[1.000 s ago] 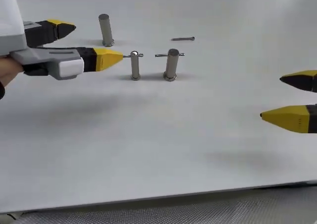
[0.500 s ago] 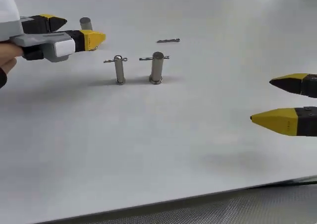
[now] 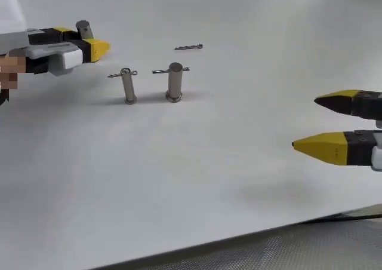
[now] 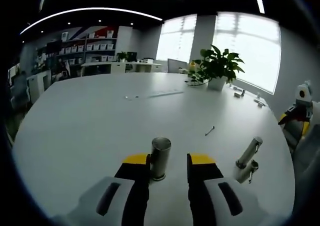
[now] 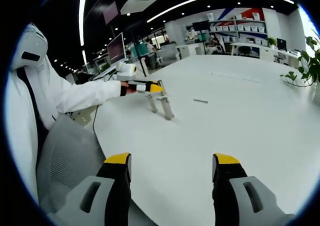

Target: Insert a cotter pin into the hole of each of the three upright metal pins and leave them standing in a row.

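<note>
standing three metal pins [image 3: 175, 85], three cotter pins [image 3: 188, 47]

1. Left gripper [image 3: 89, 38]: held low over the far left part of the bench [image 3: 179, 180], pointing to the person's right along the surface. Jaws roughly level.
2. Left gripper, jaw state: in the left gripper view the two yellow-tipped jaws stand apart with a moderate gap.
3. Left arm: in the right gripper view a white sleeve [image 5: 85, 93] reaches out nearly straight from the body, across the bench's edge, to that gripper.
4. Right gripper [image 3: 305, 122]: at the bench's right edge, toward the near side, held clear of the surface and pointing left.
5. Right gripper, jaw state: jaws spread wide, nothing between them.
6. The two grippers are well apart.
</note>
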Available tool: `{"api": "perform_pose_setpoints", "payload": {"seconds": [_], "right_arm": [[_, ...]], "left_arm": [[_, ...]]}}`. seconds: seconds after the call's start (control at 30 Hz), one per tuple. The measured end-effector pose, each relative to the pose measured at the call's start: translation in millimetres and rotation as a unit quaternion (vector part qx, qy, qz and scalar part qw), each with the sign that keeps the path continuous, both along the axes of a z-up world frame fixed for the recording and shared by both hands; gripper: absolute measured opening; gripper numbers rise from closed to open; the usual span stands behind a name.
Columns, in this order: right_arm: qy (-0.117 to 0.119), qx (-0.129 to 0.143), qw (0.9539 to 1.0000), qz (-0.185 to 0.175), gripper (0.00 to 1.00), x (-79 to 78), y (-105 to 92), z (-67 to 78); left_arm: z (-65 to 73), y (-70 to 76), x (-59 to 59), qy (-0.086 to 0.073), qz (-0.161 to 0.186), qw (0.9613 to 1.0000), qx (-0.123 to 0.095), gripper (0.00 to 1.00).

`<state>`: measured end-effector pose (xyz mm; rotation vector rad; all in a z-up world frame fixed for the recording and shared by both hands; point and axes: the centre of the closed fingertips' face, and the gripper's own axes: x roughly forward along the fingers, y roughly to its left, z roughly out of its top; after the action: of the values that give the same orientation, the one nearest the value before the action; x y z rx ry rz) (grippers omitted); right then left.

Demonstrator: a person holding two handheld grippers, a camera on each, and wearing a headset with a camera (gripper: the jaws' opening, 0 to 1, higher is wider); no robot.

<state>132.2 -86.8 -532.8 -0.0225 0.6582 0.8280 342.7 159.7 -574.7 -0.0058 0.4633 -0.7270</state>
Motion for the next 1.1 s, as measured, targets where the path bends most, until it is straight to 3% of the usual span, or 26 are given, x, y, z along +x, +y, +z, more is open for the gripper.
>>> {"api": "perform_pose_setpoints", "payload": {"seconds": [0.23,0.33,0.4,0.43,0.8,0.87,1.0,1.1], "right_arm": [[0.004,0.004,1.0000,0.001,0.61,-0.6,2.2,-3.0],[0.006,0.006,1.0000,0.004,0.60,-2.2,3.4,-3.7],[0.006,0.005,1.0000,0.005,0.59,-2.9,3.9,-3.8],[0.006,0.006,0.9999,0.005,0.59,-2.7,4.2,-3.6],[0.004,0.005,1.0000,0.002,0.59,-4.1,4.6,-2.1],[0.002,0.005,1.0000,0.002,0.59,-4.0,4.3,-1.2],[-0.001,0.007,1.0000,0.001,0.59,-2.1,3.2,-1.3],[-0.004,0.006,1.0000,0.005,0.60,-0.5,2.9,-1.9]], "left_arm": [[-1.1,9.3,8.1,-0.004,0.030,0.9995,0.012,0.13],[0.0,9.5,7.7,-0.011,0.026,0.9995,0.017,0.14],[0.2,4.8,3.0,-0.006,0.008,0.9999,0.012,0.11],[-0.1,6.8,3.8,-0.014,0.005,0.9996,0.024,0.11],[-1.3,15.2,8.4,-0.019,0.013,0.9985,0.050,0.09],[4.3,18.3,8.1,-0.016,0.019,0.9991,0.035,0.09],[31.1,25.2,7.4,-0.029,0.032,0.9990,0.011,0.09],[53.0,30.1,3.3,-0.047,0.029,0.9984,0.010,0.09]]}}
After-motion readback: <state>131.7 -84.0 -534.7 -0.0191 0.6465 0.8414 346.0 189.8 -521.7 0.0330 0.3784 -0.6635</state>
